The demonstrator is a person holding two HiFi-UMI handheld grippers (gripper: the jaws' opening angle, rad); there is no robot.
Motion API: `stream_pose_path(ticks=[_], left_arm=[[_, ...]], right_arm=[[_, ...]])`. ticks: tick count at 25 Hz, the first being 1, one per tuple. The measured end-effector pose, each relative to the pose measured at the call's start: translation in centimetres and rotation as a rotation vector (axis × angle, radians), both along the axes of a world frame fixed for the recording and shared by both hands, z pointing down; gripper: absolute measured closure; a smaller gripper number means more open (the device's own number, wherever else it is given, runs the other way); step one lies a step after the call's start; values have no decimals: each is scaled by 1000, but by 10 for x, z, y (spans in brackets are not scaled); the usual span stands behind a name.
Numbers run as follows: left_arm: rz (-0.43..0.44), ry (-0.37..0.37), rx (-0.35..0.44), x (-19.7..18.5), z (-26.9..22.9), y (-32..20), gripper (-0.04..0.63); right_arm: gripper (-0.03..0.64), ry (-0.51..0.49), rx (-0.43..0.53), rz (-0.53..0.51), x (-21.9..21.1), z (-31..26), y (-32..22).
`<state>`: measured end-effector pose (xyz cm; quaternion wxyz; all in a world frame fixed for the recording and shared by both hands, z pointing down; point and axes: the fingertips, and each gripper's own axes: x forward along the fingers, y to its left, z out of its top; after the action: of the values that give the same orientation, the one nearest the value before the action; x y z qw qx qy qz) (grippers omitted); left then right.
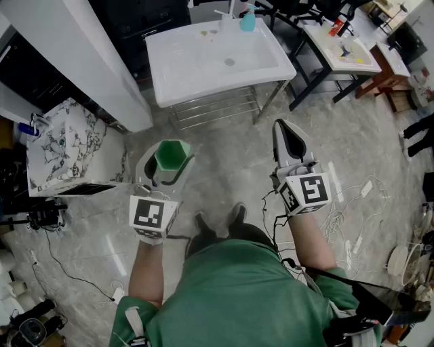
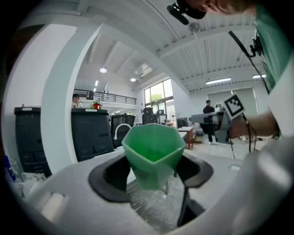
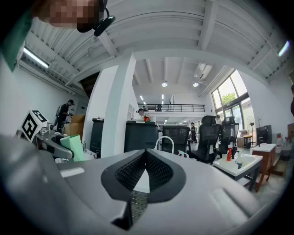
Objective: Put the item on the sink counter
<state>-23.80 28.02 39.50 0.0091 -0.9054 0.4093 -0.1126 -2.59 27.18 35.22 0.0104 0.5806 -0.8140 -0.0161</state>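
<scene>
Green cup (image 1: pixel 173 157) upright, clamped between left gripper (image 1: pixel 167 165) fingers, held over the floor (image 1: pixel 224 169), well short of the white sink desk (image 1: pixel 203 74) ahead. Upright hold likely keeps it ready to set down. Right gripper (image 1: pixel 289 133) fingers together, empty, just spare.

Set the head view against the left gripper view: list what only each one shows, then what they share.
Only the head view: the white sink counter from above, a teal bottle at its back edge, and the person's dark shoes on the floor.
Only the left gripper view: an upper balcony railing, large windows and a distant standing person.
Both: the green faceted plastic cup clamped in the left gripper, and the right gripper with its marker cube.
</scene>
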Motion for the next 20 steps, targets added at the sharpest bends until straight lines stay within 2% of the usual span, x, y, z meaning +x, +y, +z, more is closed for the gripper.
stream_pose_path(ticks=[4, 11, 14, 20], left_arm=[[-2, -8, 6, 9, -12, 4, 299], [14, -12, 0, 46, -14, 12, 299], [-1, -8, -4, 63, -17, 10, 299], [-36, -33, 45, 102, -38, -7, 299]], right_arm=[[624, -13, -9, 7, 6, -4, 10], [624, -49, -4, -3, 33, -4, 23], [624, -91, 18, -19, 53, -12, 25], [624, -106, 57, -30, 108, -30, 18]])
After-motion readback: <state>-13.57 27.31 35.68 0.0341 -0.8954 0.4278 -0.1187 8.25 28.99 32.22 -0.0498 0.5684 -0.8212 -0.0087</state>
